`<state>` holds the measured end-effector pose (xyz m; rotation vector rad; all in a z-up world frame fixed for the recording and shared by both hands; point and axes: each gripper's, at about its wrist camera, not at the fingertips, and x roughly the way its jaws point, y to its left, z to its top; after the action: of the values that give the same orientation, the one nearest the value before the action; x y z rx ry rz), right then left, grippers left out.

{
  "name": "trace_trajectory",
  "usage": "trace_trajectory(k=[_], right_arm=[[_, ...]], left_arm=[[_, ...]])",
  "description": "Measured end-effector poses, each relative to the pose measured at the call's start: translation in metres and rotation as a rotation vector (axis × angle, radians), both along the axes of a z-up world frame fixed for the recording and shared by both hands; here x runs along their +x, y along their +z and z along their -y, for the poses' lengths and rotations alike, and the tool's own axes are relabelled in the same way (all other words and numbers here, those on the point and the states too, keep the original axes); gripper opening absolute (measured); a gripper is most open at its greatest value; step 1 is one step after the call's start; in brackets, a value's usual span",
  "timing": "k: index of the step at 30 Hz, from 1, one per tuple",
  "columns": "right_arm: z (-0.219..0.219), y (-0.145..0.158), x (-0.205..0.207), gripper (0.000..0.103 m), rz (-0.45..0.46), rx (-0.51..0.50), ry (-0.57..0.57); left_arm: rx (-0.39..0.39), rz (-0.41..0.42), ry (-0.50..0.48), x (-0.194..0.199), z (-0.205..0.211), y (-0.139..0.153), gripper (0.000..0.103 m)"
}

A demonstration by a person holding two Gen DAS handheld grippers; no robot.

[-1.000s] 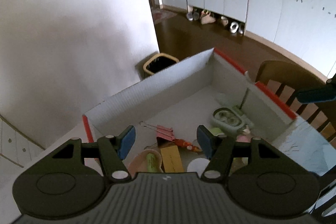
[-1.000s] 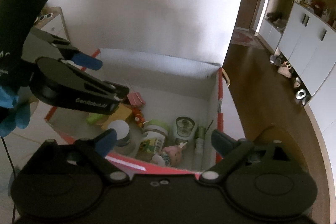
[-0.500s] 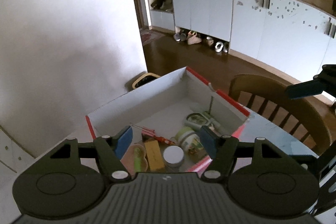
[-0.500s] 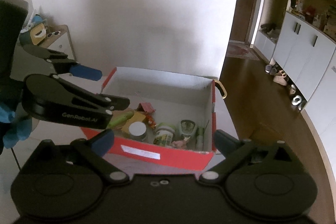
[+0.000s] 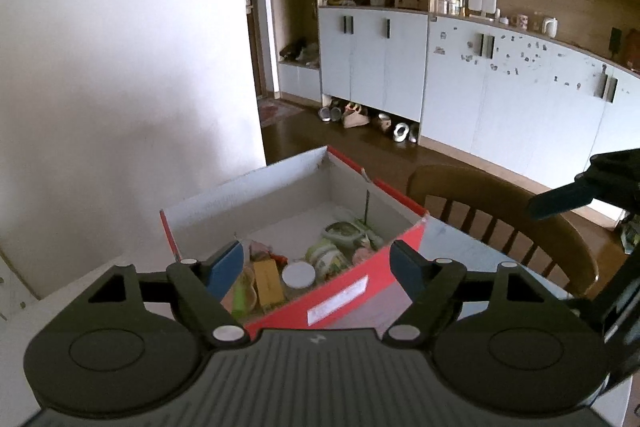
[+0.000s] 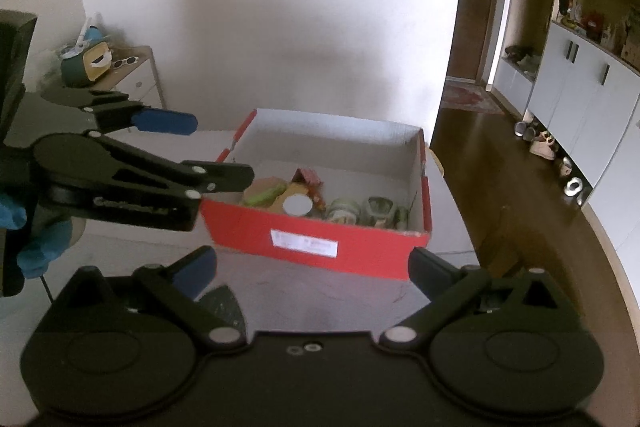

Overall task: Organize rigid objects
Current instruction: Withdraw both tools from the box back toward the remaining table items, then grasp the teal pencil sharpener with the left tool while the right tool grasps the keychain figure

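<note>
A red shoebox (image 5: 344, 301) (image 6: 240, 227) with a white inside stands on the table and holds several small rigid things. Among them are a white-lidded jar (image 5: 298, 275) (image 6: 298, 205), a green-labelled jar (image 5: 326, 255), a yellow packet (image 5: 268, 281) and a pink clip (image 6: 308, 177). My left gripper (image 5: 316, 263) (image 6: 220, 149) hovers above the box's near-left corner, its jaws opening with nothing gripped between them. My right gripper (image 6: 312, 267) is wide open and empty, short of the box's red front wall. One right finger (image 5: 560, 201) shows in the left wrist view.
A wooden chair (image 5: 500, 211) stands at the table's right side. The pale table (image 6: 320, 299) carries a small dark wedge (image 6: 222, 303) near me. A blue-gloved hand (image 6: 36, 251) holds the left gripper. A drawer unit (image 6: 136, 79) sits by the far wall.
Both grippers have drawn back and risen from over the box, which now looks smaller and shows its red front wall. The left jaws have spread wider.
</note>
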<state>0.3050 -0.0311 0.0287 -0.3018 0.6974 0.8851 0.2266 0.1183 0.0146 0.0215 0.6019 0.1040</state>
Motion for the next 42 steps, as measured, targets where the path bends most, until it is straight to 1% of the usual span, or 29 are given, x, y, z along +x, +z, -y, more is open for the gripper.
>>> trace_trajectory(k=[5, 10, 12, 17, 23, 30, 37, 40, 42], right_arm=[[0.013, -0.013, -0.004, 0.102, -0.019, -0.006, -0.021], [0.027, -0.032, -0.009, 0.102, -0.022, 0.002, -0.068], [0.031, -0.042, -0.01, 0.102, -0.043, 0.0, -0.084], [0.035, -0.063, -0.011, 0.102, -0.07, -0.014, -0.111], [0.037, -0.086, -0.012, 0.102, -0.108, -0.034, -0.136], [0.034, -0.11, -0.01, 0.1, -0.15, -0.057, -0.173], [0.03, -0.129, 0.002, 0.097, -0.234, -0.043, -0.292], [0.024, -0.137, 0.005, 0.097, -0.254, -0.055, -0.317], [0.02, -0.141, 0.008, 0.093, -0.273, -0.057, -0.334]], left_arm=[[0.007, 0.0, -0.022, -0.019, 0.013, -0.016, 0.08], [-0.018, -0.011, -0.035, -0.032, 0.025, -0.036, 0.08], [-0.019, -0.024, -0.034, -0.034, 0.029, -0.047, 0.08], [-0.053, -0.057, -0.02, -0.042, 0.035, -0.074, 0.08], [-0.055, -0.094, -0.022, -0.047, 0.044, -0.105, 0.08], [-0.064, -0.139, -0.049, -0.044, 0.053, -0.135, 0.08], [-0.084, -0.166, -0.063, -0.033, 0.06, -0.157, 0.08], [-0.089, -0.173, -0.055, -0.028, 0.059, -0.163, 0.08], [-0.098, -0.179, -0.048, -0.024, 0.056, -0.167, 0.08]])
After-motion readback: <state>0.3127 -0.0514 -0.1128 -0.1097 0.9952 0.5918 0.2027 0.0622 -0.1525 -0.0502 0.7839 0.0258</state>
